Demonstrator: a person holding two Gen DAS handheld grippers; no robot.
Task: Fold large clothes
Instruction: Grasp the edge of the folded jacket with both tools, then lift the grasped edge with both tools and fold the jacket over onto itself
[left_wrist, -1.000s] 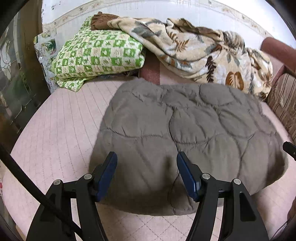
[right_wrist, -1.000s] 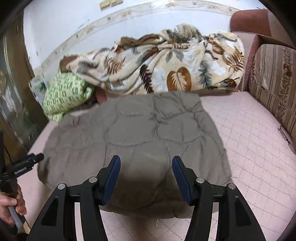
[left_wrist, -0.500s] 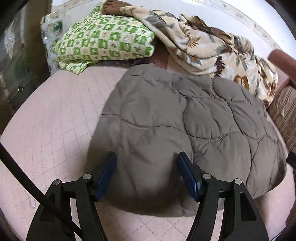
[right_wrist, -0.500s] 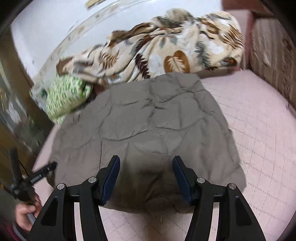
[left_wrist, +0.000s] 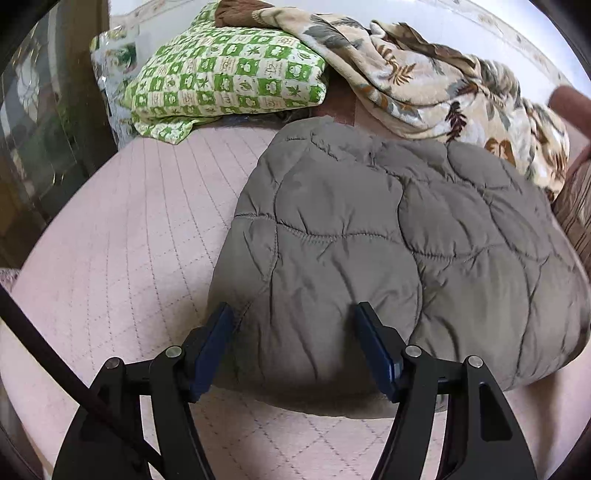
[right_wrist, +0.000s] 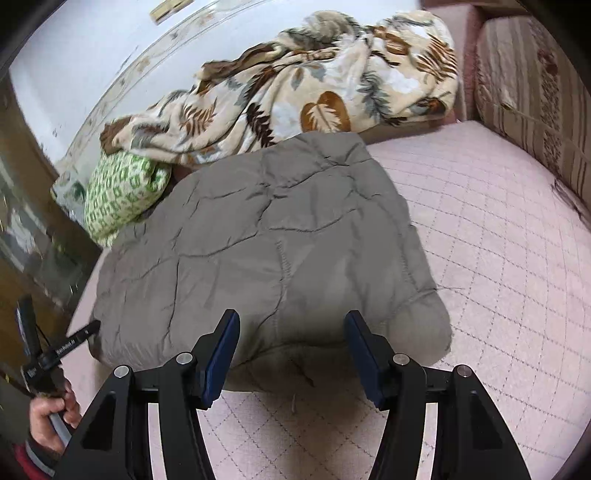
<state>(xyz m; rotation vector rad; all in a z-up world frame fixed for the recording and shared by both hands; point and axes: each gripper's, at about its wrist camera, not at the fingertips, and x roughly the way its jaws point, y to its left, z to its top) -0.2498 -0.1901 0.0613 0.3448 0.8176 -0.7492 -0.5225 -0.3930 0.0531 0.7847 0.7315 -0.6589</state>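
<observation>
Green checked pillow (left_wrist: 229, 79), leaf-print blanket (right_wrist: 306, 92), pink quilted mattress (right_wrist: 498, 240)

Legible text: one item only. White lettering ran along the black bar of the left gripper (right_wrist: 79, 334), seen at the lower left of the right wrist view; too small and blurred to read with certainty. No other label, brand, number or sign was readable in either view.

You've got a pink quilted bed (right_wrist: 498, 236) w/ the grey padded jacket (right_wrist: 266, 240) flat on it. Green checked pillow (left_wrist: 225, 77) & leaf-print blanket (right_wrist: 295, 92) at the far edge.
</observation>
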